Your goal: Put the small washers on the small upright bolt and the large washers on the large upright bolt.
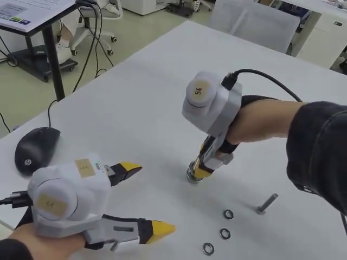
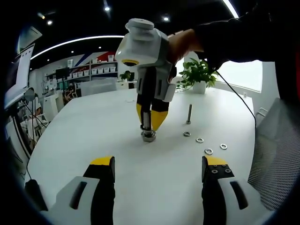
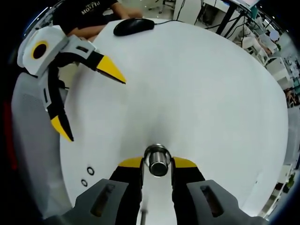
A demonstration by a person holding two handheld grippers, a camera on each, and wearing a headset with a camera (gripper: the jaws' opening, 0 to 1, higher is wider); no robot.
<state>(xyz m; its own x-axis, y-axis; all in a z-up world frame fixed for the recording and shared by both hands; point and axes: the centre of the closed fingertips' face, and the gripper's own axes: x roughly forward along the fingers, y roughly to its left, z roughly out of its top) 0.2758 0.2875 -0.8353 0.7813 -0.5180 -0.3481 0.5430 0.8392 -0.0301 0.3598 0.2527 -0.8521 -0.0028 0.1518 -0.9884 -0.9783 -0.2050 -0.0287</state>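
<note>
The large upright bolt (image 1: pixel 193 176) stands mid-table with a ring-like stack at its base (image 2: pixel 148 136). My right gripper (image 1: pixel 199 171) points straight down and is shut on the bolt (image 3: pixel 157 160), a yellow-tipped jaw on either side. The small upright bolt (image 1: pixel 267 203) stands to the right of it, thin and tall (image 2: pixel 189 114). Several loose washers (image 1: pixel 225 233) lie flat on the table near the small bolt (image 2: pixel 199 139). My left gripper (image 1: pixel 147 198) hovers open at the near left, nothing between its jaws (image 2: pixel 158 164), well apart from the bolts.
The white table (image 1: pixel 152 97) stretches back and left. A black mouse (image 1: pixel 36 149) lies at its left edge, beside my left gripper. A chair (image 1: pixel 255 24) stands at the far edge. A desk leg and cables (image 1: pixel 51 59) are on the floor beyond the left edge.
</note>
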